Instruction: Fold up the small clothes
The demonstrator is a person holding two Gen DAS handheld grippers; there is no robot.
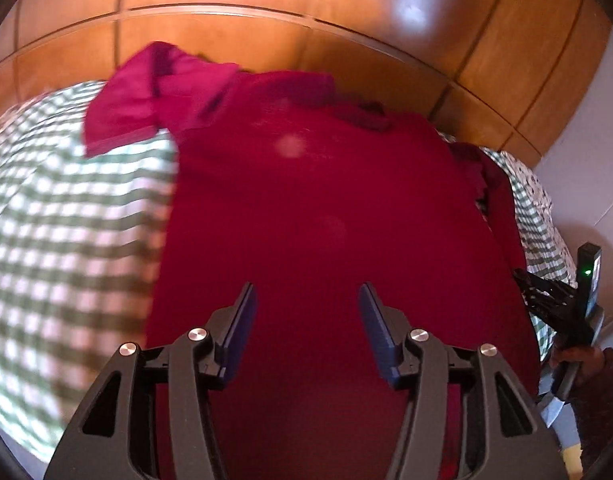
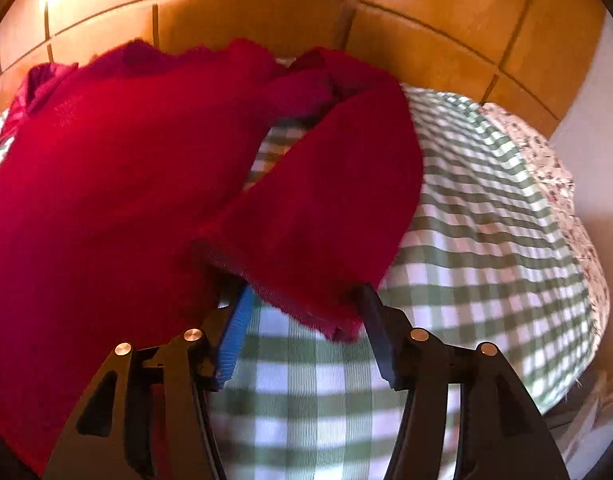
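A small red knitted sweater (image 1: 314,208) lies spread on a green-and-white checked cloth (image 1: 58,208). Its left sleeve (image 1: 146,100) lies bunched at the far left. My left gripper (image 1: 308,300) is open and empty, low over the sweater's lower body. In the right wrist view the sweater's body (image 2: 106,168) fills the left side and its right sleeve (image 2: 330,200) runs down toward me. My right gripper (image 2: 302,300) is open, its jaws standing on either side of the sleeve cuff (image 2: 306,300), which drapes between them.
A wooden panelled headboard (image 1: 266,36) runs along the far edge. A floral fabric edge (image 2: 562,184) borders the checked cloth on the right, with a pale wall beyond. The right-hand gripper and hand (image 1: 574,320) show at the left wrist view's right edge.
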